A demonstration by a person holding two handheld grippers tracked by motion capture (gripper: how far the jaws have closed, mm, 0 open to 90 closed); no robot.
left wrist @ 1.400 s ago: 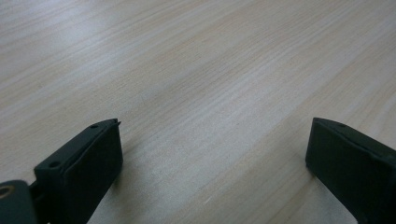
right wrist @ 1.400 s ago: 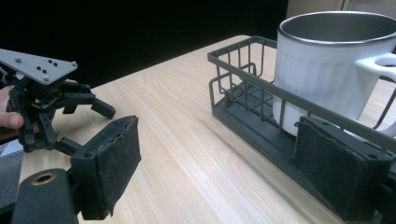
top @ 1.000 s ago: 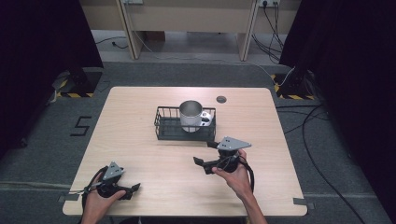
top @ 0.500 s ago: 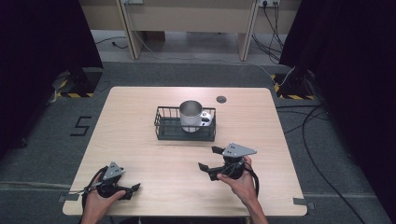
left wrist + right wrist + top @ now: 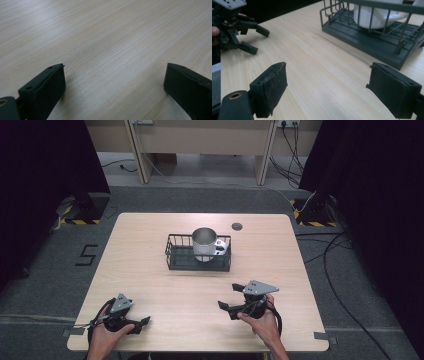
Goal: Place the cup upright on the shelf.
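A metal mug [image 5: 204, 242] stands upright in a dark wire basket [image 5: 174, 261] at the middle of the wooden table. In the right gripper view, the basket [image 5: 362, 41] with the mug [image 5: 374, 17] lies ahead to the right. My right gripper [image 5: 228, 297] hovers near the table's front right, apart from the basket. It is open, with nothing between its pads [image 5: 277, 87]. My left gripper [image 5: 140, 325] rests at the front left edge. Its jaws stand wide apart over bare wood [image 5: 113, 82]. From the right gripper view, the left gripper [image 5: 249, 32] lies across the table.
A small dark round disc [image 5: 236, 226] lies on the table behind the basket. Cables run over the floor at the right [image 5: 345, 245]. A "5" [image 5: 87, 255] is marked on the floor left of the table.
My right gripper has drawn back from the basket toward the front edge and sunk a little. The left gripper has stayed where it was.
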